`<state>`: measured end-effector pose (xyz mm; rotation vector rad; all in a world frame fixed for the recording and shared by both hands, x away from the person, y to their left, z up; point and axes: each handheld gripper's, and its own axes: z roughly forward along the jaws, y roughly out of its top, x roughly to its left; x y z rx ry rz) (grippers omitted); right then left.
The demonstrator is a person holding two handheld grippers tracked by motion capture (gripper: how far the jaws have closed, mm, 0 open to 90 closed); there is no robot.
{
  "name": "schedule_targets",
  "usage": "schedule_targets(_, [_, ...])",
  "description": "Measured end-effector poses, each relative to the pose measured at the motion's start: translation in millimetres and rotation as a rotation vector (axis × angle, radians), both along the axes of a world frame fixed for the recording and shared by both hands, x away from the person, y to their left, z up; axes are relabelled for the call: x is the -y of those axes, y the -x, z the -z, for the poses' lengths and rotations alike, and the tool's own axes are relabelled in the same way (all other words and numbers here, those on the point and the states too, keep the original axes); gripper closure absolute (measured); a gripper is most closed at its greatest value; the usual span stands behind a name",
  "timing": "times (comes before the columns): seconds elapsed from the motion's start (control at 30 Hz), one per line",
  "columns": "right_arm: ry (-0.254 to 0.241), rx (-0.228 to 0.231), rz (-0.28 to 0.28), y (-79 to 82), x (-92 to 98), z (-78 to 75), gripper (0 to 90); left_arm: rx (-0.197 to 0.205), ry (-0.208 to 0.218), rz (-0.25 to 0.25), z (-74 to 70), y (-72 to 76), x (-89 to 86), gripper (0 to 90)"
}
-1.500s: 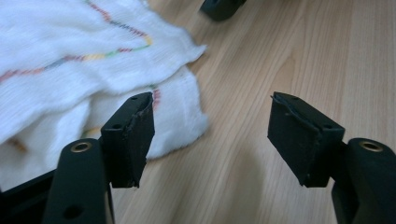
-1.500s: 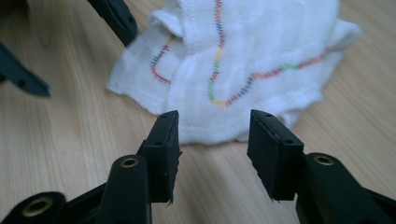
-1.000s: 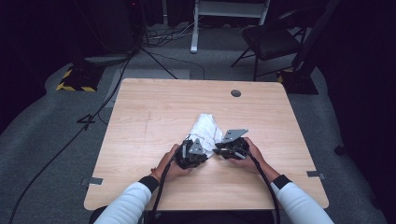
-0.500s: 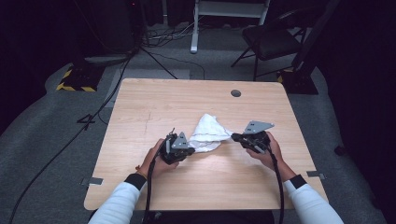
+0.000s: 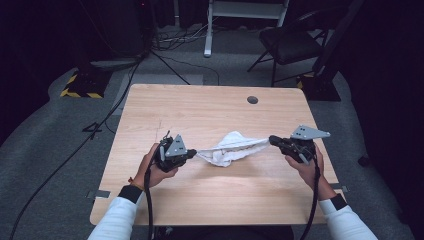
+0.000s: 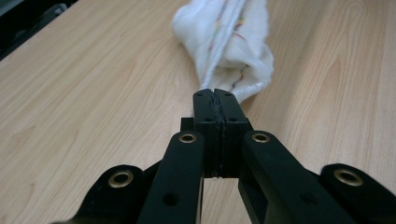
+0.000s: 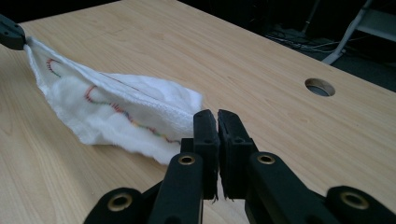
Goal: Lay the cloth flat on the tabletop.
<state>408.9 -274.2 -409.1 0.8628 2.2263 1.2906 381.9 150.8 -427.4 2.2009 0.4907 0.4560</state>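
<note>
White cloth (image 5: 231,148) pinched between both tools (image 5: 192,154) (image 5: 272,140), cable hole (image 5: 252,100) beyond on bare wooden table (image 5: 210,110)

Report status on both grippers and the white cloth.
Left gripper and right gripper both shut on the white cloth, one at each end. Cloth stretched between them, sagging to the table. Nothing in the way.

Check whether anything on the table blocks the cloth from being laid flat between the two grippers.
Nothing visible does. The cloth hangs stretched between the left gripper and right gripper, both shut on its ends. The table around it is bare wood; the only feature is a cable hole near the far edge, well away.
</note>
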Motion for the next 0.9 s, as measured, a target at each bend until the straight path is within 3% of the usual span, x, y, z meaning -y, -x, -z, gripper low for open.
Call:
schedule_targets(0.13, [-0.008,-0.022,-0.024,8.2,4.4,2.6,87.0,0.004,0.003,0.010,-1.6,5.6,-3.2,88.7])
schedule_targets(0.23, [0.027,-0.025,-0.037,11.4,2.7,8.1,86.9,-0.007,0.001,0.010,5.3,6.1,-1.9,88.6])
schedule_targets(0.43, [0.130,-0.078,-0.014,-1.5,-6.6,38.6,86.5,-0.057,-0.077,-0.002,30.3,-4.5,14.0,86.1])
schedule_targets(0.5, [0.135,-0.086,-0.013,-3.4,-7.1,41.7,86.3,-0.062,-0.118,-0.004,36.7,-7.0,18.7,85.7])
schedule_targets(0.53, [0.145,-0.111,-0.007,-7.1,-7.5,47.9,84.1,-0.077,-0.121,-0.024,40.6,-10.1,20.2,81.4])
schedule_targets(0.6, [0.150,-0.115,0.001,-8.5,-7.5,50.5,83.4,-0.080,-0.126,-0.023,41.8,-10.8,20.7,81.9])
schedule_targets(0.67, [0.166,-0.124,0.008,-10.8,-8.0,55.2,76.3,-0.082,-0.127,-0.034,43.0,-11.2,21.5,78.0])
schedule_targets(0.73, [0.199,-0.130,0.037,-12.4,-10.1,57.0,60.6,-0.087,-0.121,-0.049,43.7,-11.8,22.1,71.4])
schedule_targets(0.8, [0.214,-0.110,0.031,-9.8,-12.8,54.8,57.2,-0.096,-0.129,-0.050,45.2,-12.4,23.1,70.0])
schedule_targets(0.83, [0.197,-0.081,0.002,-4.6,-16.5,49.5,54.9,-0.102,-0.132,-0.061,46.3,-13.2,23.7,62.1])
schedule_targets(0.9, [0.184,-0.073,-0.019,-1.8,-18.7,46.9,54.8,-0.122,-0.127,-0.063,48.9,-15.7,23.9,61.1])
